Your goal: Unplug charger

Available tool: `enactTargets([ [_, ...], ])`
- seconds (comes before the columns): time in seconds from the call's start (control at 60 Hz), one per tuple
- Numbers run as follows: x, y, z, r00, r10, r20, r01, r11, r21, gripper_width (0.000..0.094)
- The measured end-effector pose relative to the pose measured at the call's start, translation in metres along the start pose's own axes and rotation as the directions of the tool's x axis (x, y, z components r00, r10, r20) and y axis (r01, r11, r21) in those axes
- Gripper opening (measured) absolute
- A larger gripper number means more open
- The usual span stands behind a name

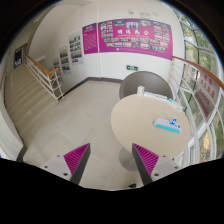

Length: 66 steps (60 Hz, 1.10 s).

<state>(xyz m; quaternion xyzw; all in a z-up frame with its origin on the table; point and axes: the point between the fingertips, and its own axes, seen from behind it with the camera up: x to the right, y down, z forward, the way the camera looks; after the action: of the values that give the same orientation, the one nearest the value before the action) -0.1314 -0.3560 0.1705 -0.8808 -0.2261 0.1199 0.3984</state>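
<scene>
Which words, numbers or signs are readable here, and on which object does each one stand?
None can be read.
Pink wall banner: white characters, too small.
Photo boards beside the stairs: blurred.
Small green sign on the wall: unreadable.
Blue-and-white item on the round table: print too small.

Too small to read: lettering on the magenta wall banner (140, 37), and the contents of the photo boards (75, 48) beside it. Equally illegible, the small green sign (131, 66) low on the wall beneath the banner. Unclear in kind, a light blue flat item (167, 125) on the round table (140, 120); possibly a box or device, not distinguishable. No charger, cable or socket discernible anywhere at this scale. Cut off at the bottom, both fingers of the gripper (110, 160), only the upper parts of the pink pads (77, 160) visible. Hidden behind the near table, the lower half of a second round table (143, 84). Staircase (28, 95) cropped at its lower end.
</scene>
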Motion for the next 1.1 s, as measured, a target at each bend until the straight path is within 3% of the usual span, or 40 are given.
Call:
enactTargets([
  [0.233,0.171,0.034,0.075,0.987,0.041,-0.158,-0.041,0.999,0.002,0.0865],
  [0.417,0.297,0.011,0.151,0.958,0.086,-0.275,-0.062,0.994,0.094,0.0854],
  [0.633,0.374,-0.030,0.224,0.931,0.198,-0.308,-0.145,0.972,0.187,0.0810],
  [0.7,0.383,-0.038,0.241,0.925,0.242,-0.293,-0.188,0.961,0.200,0.0723],
  [0.833,0.390,-0.042,0.258,0.920,0.245,-0.307,-0.190,0.961,0.199,0.0416],
  [0.867,0.383,-0.043,0.263,0.930,0.245,-0.274,-0.196,0.961,0.195,0.0267],
  [1.1,0.381,-0.044,0.263,0.921,0.245,-0.304,-0.192,0.962,0.195,0.0122],
])
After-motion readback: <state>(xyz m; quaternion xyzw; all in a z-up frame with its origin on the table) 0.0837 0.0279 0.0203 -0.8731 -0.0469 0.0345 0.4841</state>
